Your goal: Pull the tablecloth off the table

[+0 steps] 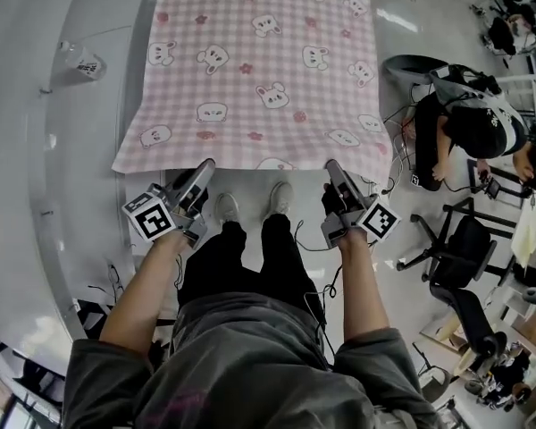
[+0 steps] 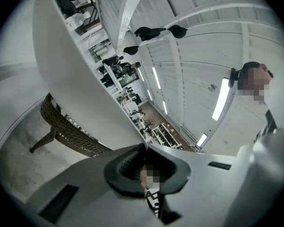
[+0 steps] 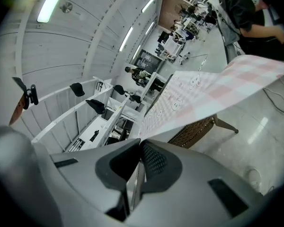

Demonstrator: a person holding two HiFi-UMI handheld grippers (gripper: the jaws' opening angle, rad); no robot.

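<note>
A pink checked tablecloth (image 1: 259, 70) with bunny prints covers the table, and its near hem hangs toward me. My left gripper (image 1: 199, 175) is at the hem's left part and my right gripper (image 1: 333, 172) at its right part. In the left gripper view the cloth's pale underside (image 2: 75, 79) runs down into the left gripper (image 2: 144, 148), whose jaws are shut on it. In the right gripper view the checked cloth (image 3: 217, 86) stretches away from the right gripper (image 3: 139, 143), also shut on its edge. A wicker table base (image 3: 194, 129) shows under the cloth.
A person (image 1: 469, 132) sits bent over at the right, with black office chairs (image 1: 464, 248) and floor cables close by. A small clear object (image 1: 85, 63) lies on the floor at the left. My shoes (image 1: 250, 206) stand just in front of the table.
</note>
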